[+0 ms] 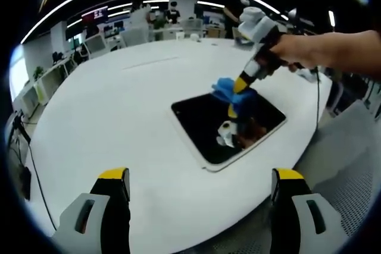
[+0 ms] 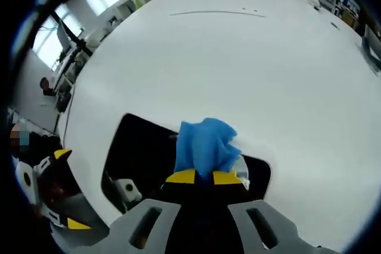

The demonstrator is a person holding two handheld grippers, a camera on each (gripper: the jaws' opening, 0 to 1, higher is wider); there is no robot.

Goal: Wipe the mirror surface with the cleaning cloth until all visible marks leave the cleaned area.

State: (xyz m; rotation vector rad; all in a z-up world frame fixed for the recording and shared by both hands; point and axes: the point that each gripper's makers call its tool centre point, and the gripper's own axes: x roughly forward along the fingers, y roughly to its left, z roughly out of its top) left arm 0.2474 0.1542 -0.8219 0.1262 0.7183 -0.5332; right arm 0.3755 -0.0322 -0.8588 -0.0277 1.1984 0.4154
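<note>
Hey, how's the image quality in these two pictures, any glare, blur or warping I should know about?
Left gripper view: fisheye bends the ceiling lights into arcs; the mirror looks dark and reflects the right gripper with its blue cloth. Right gripper view: the white table is bright, nearly washed out; the edges are soft and the window glares.

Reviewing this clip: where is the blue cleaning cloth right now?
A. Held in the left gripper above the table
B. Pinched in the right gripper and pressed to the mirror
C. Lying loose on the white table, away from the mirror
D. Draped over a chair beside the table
B. The blue cloth is clamped between the right gripper's yellow-tipped jaws and sits on the dark mirror; the left gripper is open, holding nothing.
</note>
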